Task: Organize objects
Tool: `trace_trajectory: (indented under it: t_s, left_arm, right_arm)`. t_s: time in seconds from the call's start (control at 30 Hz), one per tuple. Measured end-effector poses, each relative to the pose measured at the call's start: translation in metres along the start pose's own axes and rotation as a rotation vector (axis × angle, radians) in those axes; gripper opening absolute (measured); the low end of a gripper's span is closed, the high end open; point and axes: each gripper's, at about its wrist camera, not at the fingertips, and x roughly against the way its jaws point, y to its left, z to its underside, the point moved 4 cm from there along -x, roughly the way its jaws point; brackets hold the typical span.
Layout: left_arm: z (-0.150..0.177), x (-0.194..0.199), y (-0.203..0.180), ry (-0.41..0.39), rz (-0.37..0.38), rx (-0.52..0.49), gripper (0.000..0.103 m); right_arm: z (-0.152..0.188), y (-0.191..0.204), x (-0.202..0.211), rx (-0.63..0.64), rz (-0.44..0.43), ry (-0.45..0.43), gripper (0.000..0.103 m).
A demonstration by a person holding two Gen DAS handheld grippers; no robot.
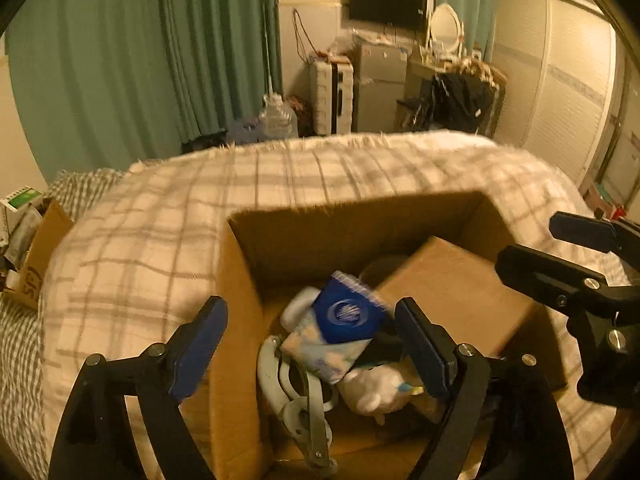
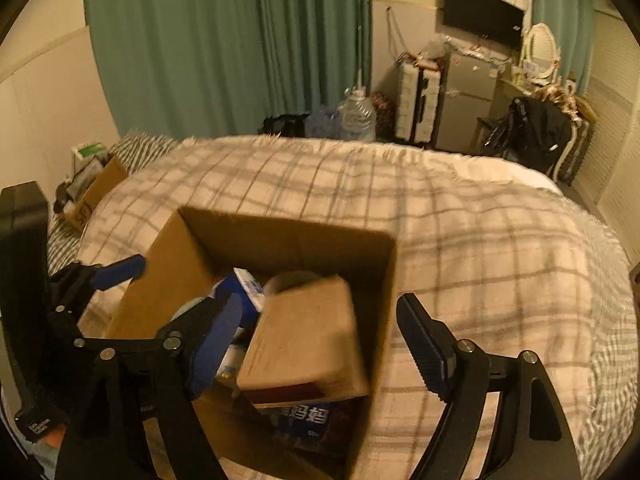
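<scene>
An open cardboard box stands on the checked blanket; it also shows in the right wrist view. Inside lie a blue-and-white packet, a white soft toy, grey tongs and a smaller brown box, also seen in the right wrist view. My left gripper is open and empty, its jaws straddling the box's left wall. My right gripper is open and empty above the box's right side, around the smaller brown box; it also shows at the right of the left wrist view.
The checked blanket covers the bed. A second cardboard box with items stands at the bed's far left. Behind the bed are green curtains, a water jug, a white suitcase, a small fridge and a wardrobe.
</scene>
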Motion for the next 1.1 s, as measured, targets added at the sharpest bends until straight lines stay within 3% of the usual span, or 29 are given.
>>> trace_trajectory:
  t_s: [0.1,0.17,0.3,0.4,0.6,0.87,1.1]
  left_arm:
    - [-0.009,0.020,0.002,-0.023,0.006,0.017,0.089]
    - [-0.014,0.038,0.004,-0.046,0.000,0.024,0.098]
    - [-0.028,0.083,0.006,-0.130,0.003,0.043,0.099]
    - [-0.037,0.121,0.006,-0.189,-0.001,0.037,0.103]
    - [-0.040,0.206,0.010,-0.332,-0.011,0.034,0.103]
    - [-0.021,0.301,0.012,-0.490,-0.013,0.012,0.103]
    - [0.019,0.338,0.015,-0.553,-0.006,0.043,0.103]
  right_arm:
    - [-0.005,-0.002,0.023,-0.007,0.021,-0.031,0.082]
    - [-0.008,-0.003,0.040,-0.013,0.042,-0.056,0.089]
    - [-0.015,-0.007,0.092,-0.023,0.153,-0.146,0.096]
    - [-0.018,-0.006,0.135,-0.045,0.150,-0.221,0.103]
    - [-0.017,0.005,0.217,-0.043,0.165,-0.340,0.103]
    - [0.010,0.032,0.301,0.028,0.257,-0.482,0.103]
    - [0.055,0.032,0.338,-0.017,0.290,-0.533,0.103]
